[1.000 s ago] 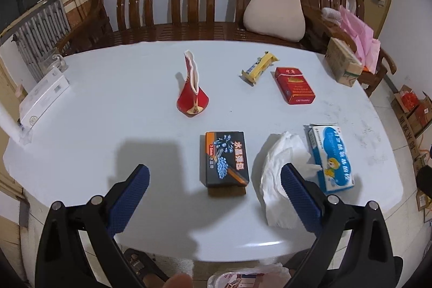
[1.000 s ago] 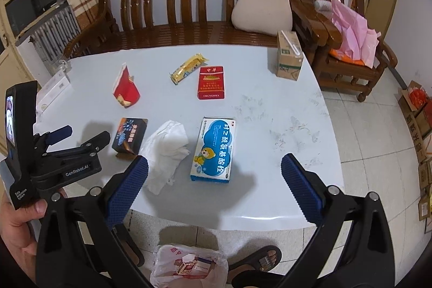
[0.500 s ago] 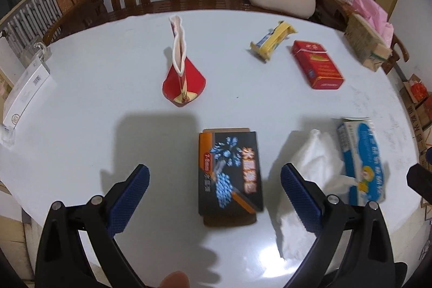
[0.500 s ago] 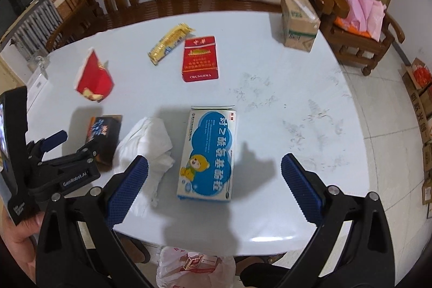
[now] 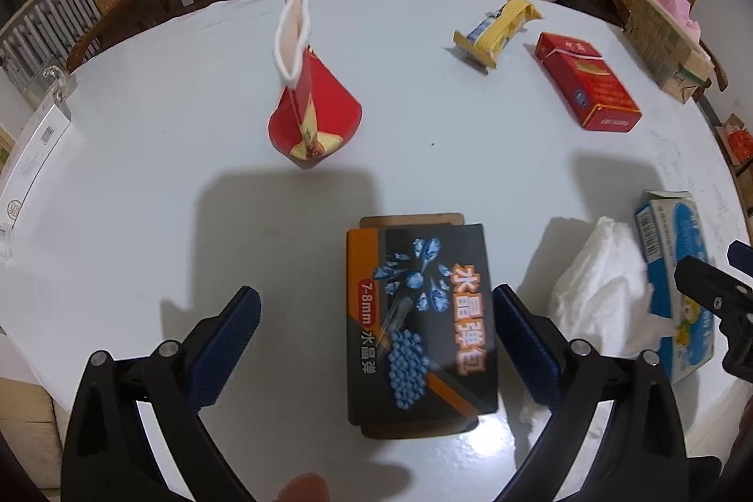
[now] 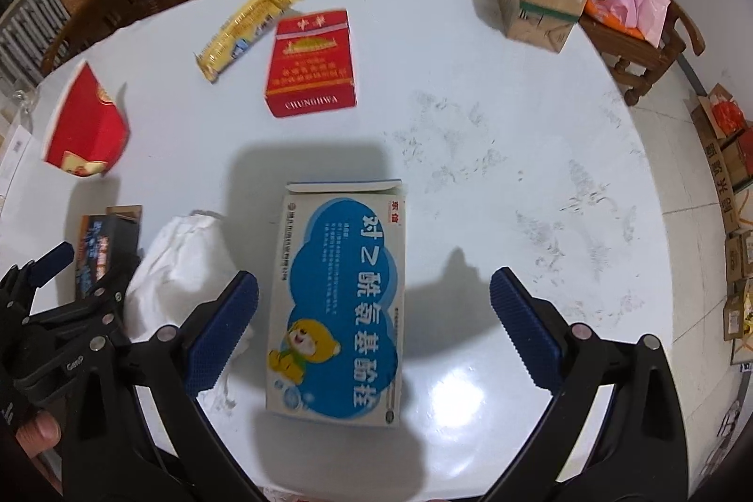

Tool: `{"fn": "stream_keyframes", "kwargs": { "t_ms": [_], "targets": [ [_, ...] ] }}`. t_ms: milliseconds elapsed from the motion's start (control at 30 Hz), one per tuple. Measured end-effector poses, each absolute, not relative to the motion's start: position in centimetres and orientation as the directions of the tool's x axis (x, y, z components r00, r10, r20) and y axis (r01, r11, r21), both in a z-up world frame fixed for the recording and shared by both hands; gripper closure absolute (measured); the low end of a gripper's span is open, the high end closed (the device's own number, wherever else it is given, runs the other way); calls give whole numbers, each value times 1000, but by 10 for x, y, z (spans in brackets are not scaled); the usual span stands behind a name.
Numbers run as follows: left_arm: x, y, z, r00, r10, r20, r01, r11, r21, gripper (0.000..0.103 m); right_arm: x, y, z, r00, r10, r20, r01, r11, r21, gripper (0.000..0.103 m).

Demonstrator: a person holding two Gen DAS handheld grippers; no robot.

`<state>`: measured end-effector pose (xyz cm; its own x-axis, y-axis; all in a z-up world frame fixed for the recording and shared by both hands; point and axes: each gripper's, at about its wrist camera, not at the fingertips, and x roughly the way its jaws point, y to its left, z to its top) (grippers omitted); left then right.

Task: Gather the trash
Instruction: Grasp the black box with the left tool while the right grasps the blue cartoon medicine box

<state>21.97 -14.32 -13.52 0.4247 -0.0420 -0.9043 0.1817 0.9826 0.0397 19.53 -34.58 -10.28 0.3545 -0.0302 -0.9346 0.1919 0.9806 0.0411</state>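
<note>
Nothing is seen to be collected yet. The left gripper (image 5: 376, 342) is held spread around the black crystal-bullet box (image 5: 419, 318), the right gripper (image 6: 374, 337) spread around the blue medicine box (image 6: 341, 304). Beyond them, the crumpled tissue (image 6: 183, 266), red cigarette pack (image 6: 310, 64), yellow wrapper (image 6: 244, 27) and red paper cup (image 5: 310, 111) remain uncollected.

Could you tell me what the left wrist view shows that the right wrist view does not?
Only the left view shows the black box's whole top, between the open left gripper's fingers. Only the right view shows the blue box's whole face, between the open right gripper's fingers, plus the floor cartons. Both show the tissue, red cup, red pack, yellow wrapper and brown carton.
</note>
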Motion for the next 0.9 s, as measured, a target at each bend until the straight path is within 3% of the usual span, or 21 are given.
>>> {"fn": "stream_keyframes", "kwargs": {
  "t_ms": [400,467,533,567,600,900],
  "targets": [
    [222,-141,-137,439,-73,-895,180,984,8,9,203,-340,-125,322,-56,-945,198,980,9,8],
    [219,-142,-135,448,-80,-890,190,982,8,18,203,-337,-125,331,-56,-942,190,982,9,13],
    [217,-146,-131,457,-89,-885,204,979,7,41,203,-335,-124,342,-55,-938,182,983,8,27],
    [216,-147,-130,457,-91,-885,207,978,6,48,203,-333,-122,348,-53,-936,175,985,9,35],
    [215,-148,-128,456,-90,-886,206,979,7,50,203,-331,-119,354,-52,-934,169,986,9,42],
    [206,-141,-121,455,-101,-885,189,982,-14,51,198,-340,-111,365,-46,-930,181,983,22,44]
  ]
}}
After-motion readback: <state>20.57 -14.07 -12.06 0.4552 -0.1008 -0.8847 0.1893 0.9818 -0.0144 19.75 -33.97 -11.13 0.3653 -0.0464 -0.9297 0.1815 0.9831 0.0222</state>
